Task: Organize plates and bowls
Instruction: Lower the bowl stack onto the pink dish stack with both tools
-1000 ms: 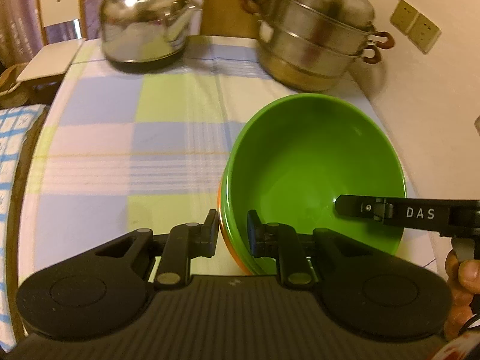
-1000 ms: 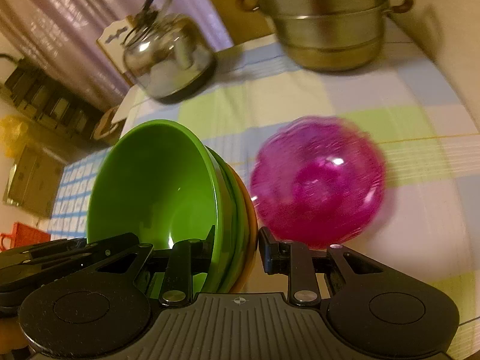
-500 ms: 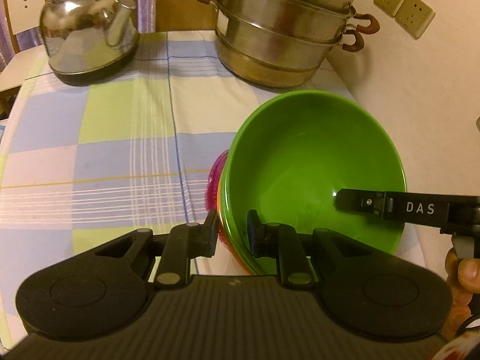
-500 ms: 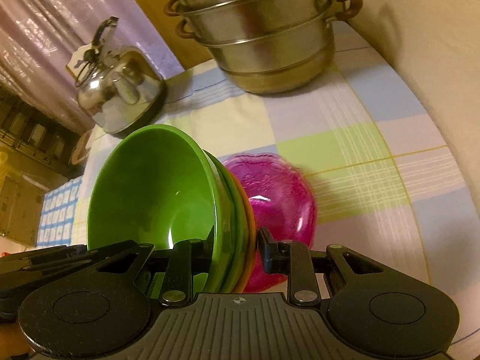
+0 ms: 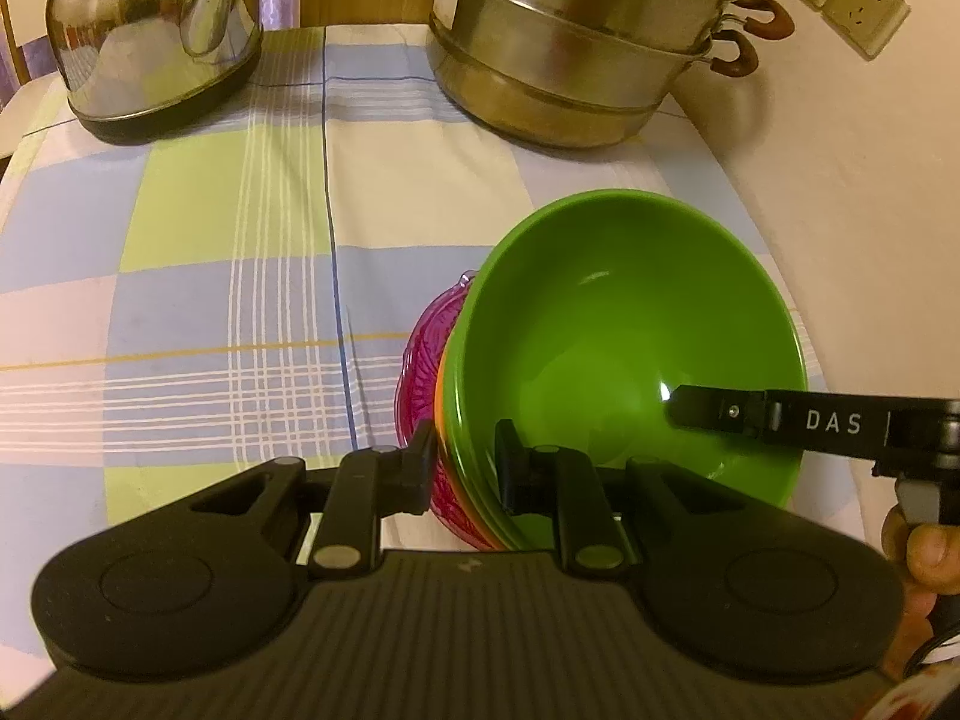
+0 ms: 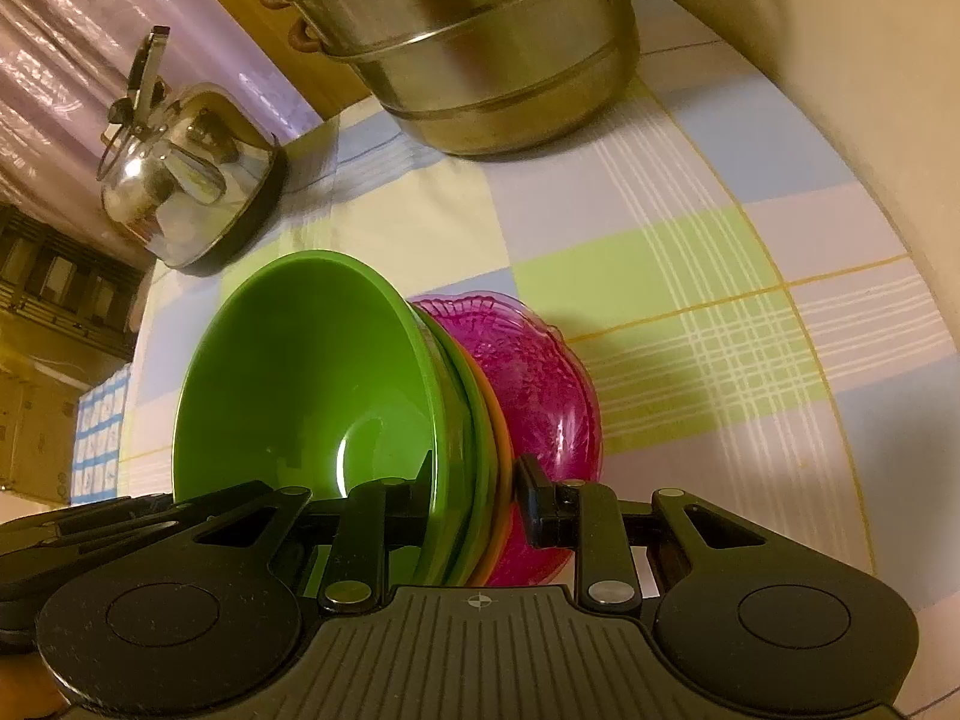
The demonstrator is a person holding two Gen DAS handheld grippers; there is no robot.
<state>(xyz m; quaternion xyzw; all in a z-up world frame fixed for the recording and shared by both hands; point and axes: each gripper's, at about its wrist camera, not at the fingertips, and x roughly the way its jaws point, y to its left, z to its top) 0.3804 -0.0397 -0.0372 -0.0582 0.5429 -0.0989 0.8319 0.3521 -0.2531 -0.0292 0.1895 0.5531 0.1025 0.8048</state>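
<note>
My left gripper (image 5: 465, 462) and right gripper (image 6: 474, 495), each clamped on opposite rims of the nested green bowls (image 5: 630, 348), hold them directly over the pink glass dish (image 6: 540, 372) on the tablecloth (image 5: 240, 276)

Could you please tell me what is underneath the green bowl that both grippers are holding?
Beneath the green bowl sit another green rim and an orange rim, nested. Below them is the pink glass bowl on the tablecloth. Whether the stack already rests in it is hidden.
</note>
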